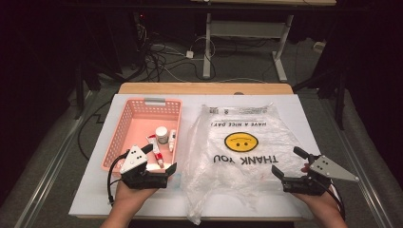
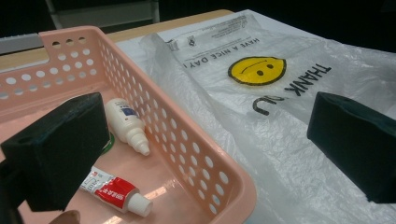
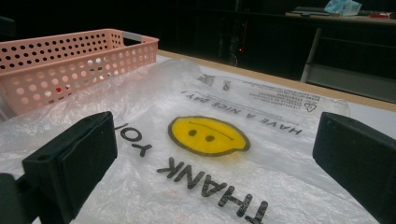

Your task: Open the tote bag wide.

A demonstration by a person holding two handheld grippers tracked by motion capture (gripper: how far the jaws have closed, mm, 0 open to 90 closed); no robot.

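Both sets of tongs, left [image 1: 165,167] and right [image 1: 286,165], are hovering wide and empty low in the frame, flanking the thin, slippery plastic bag [image 1: 240,152] lying limp at center, likely best pinched at its near crumpled edge, with 3 small items waiting in the pink basket [image 1: 124,124] at left.

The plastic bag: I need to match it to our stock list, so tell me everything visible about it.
The plastic bag is thin, clear, crinkled film, lying flat and looking empty on the white table top, right of the pink basket; its left edge lies against the basket's side. It carries a yellow smiley face, "THANK YOU" and "HAVE A NICE DAY!" in black. Neither gripper touches it.
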